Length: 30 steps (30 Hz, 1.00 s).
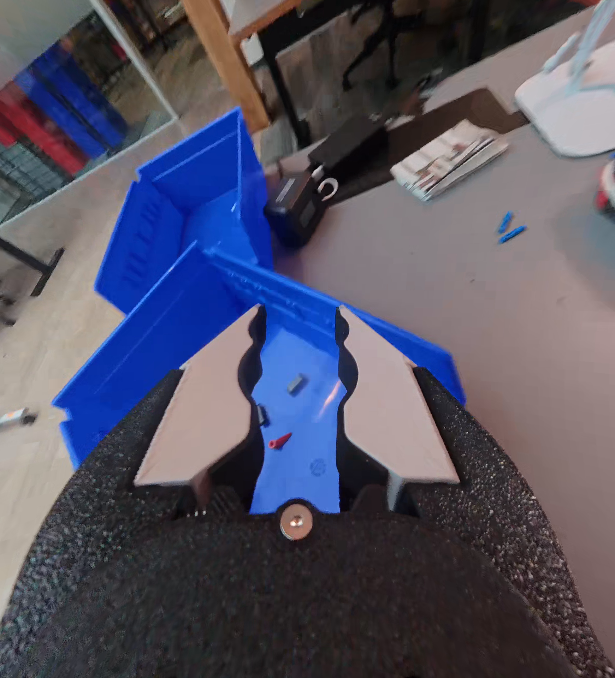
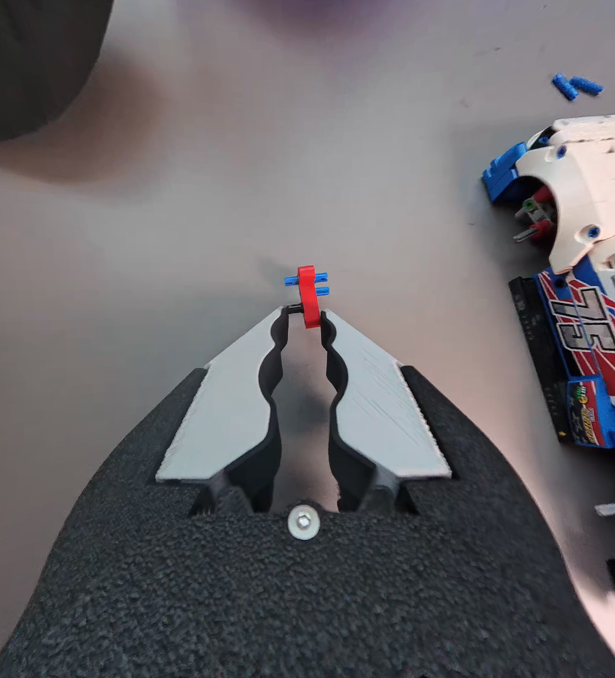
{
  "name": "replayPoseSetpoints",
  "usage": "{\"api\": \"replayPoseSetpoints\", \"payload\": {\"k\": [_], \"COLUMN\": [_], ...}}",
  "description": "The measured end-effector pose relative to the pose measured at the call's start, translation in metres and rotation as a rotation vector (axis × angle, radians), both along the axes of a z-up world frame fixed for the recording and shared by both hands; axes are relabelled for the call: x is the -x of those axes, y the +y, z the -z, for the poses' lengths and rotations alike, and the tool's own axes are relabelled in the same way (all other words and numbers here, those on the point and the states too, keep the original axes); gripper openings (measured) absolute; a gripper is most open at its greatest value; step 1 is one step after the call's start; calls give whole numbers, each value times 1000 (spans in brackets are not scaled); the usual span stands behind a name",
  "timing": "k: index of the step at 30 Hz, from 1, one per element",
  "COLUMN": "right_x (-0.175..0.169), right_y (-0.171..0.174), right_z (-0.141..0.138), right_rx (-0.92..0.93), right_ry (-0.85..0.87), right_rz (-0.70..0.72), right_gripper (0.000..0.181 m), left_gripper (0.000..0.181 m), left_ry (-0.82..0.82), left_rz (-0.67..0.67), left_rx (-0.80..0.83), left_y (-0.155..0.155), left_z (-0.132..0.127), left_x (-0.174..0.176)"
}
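Right claw (image 2: 304,312) pinches a red brick connector (image 2: 307,297) with blue pins above the grey worktop (image 2: 151,257); left claw (image 1: 300,312), spread and empty, hovers over a blue bin (image 1: 173,330) holding few small parts.

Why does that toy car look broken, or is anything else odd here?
The brick-built race car has no wheel in its front arch, leaving bare axle pins showing. Two blue pins lie loose on the table, and the right gripper pinches a small red connector piece.

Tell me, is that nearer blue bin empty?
Not empty. The nearer blue bin holds a small red piece and two dark pieces on its floor, seen between the left gripper's fingers.
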State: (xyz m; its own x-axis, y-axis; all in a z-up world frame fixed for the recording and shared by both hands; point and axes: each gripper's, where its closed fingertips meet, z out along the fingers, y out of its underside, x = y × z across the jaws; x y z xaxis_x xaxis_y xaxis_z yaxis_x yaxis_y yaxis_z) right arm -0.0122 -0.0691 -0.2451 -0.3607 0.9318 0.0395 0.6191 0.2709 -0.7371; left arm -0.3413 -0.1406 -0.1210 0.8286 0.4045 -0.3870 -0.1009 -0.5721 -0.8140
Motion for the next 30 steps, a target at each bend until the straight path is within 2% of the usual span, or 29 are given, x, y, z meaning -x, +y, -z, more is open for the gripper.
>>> {"api": "replayPoseSetpoints", "payload": {"k": [1, 4, 7, 9, 12, 15, 17, 20, 22, 26, 30], "right_x": [2, 8, 10, 9, 5, 1, 1, 4, 4, 5, 5], "right_y": [3, 10, 21, 29, 35, 40, 40, 36, 35, 36, 42], "right_z": [-5, -32, -62, -76, -93, -102, -103, -99, -96, -99, -108], "right_rx": [6, 41, -2, -99, -253, -445, -577, -670, -688, -499, -72], "right_ry": [33, 186, 364, 467, 583, 649, 660, 661, 655, 669, 667], "right_rz": [12, 56, 99, 128, 159, 177, 170, 141, 135, 168, 251], "right_gripper": [16, 16, 16, 16, 16, 15, 16, 16, 16, 18, 23], "left_gripper": [35, 32, 32, 36, 40, 38, 31, 14, 14, 13, 13], "left_ry": [-12, -170, -511, -692, -847, -986, -1056, -1069, -1059, -1193, -1396], "left_rz": [78, 447, 824, 962, 1028, 1053, 1041, 1027, 1031, 1012, 1000], "left_rx": [-56, -241, -351, -338, -288, -246, -235, -249, -234, -293, -461], "left_y": [11, 50, 73, 83, 98, 104, 107, 110, 110, 110, 110], "left_z": [-9, -33, -42, -33, -10, 5, 10, 14, 17, 14, -1], "left_x": [-16, -101, -202, -250, -294, -320, -327, -329, -328, -324, -314]}}
